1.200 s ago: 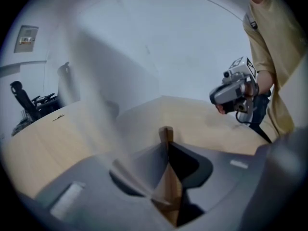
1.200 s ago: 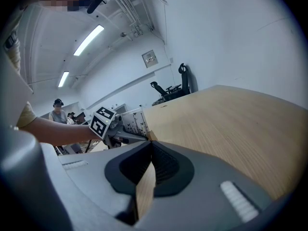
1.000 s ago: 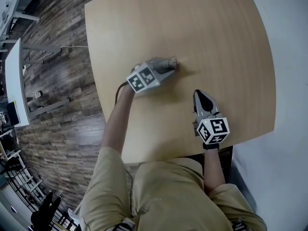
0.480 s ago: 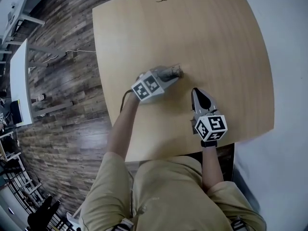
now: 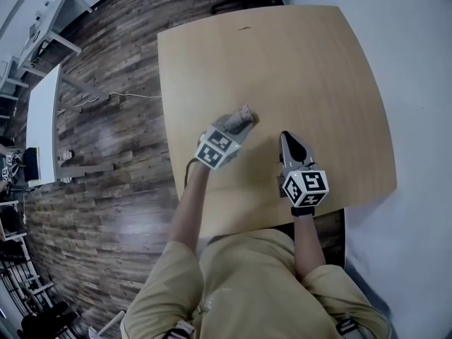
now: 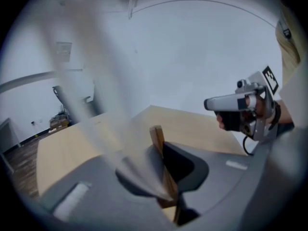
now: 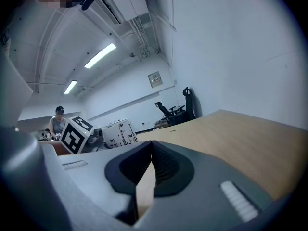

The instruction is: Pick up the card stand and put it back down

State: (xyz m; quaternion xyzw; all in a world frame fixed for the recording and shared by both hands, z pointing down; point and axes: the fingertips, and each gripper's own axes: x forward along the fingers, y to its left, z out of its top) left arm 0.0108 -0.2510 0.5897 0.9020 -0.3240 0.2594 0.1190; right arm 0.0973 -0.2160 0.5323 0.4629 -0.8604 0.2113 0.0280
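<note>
The card stand [image 6: 157, 137] is a small wooden block with a clear sheet rising from it, blurred in the left gripper view. My left gripper [image 6: 161, 150] is shut on the block and holds it in the air above the light wooden table [image 5: 318, 69]. In the head view the left gripper [image 5: 245, 118] sits near the table's middle, with the card stand [image 5: 248, 113] at its tip. My right gripper [image 5: 285, 137] hovers a little to the right of it, shut and empty. Its closed jaws [image 7: 153, 159] point across the table.
Dark plank floor lies left of the table, with a white desk [image 5: 42, 119] on it. A plain pale wall stands beyond the table's far side. An office chair [image 7: 185, 102] and a person [image 7: 58, 117] are far off in the room.
My left gripper has risen off the table with the card stand and tilted. The right gripper has risen too, still shut.
</note>
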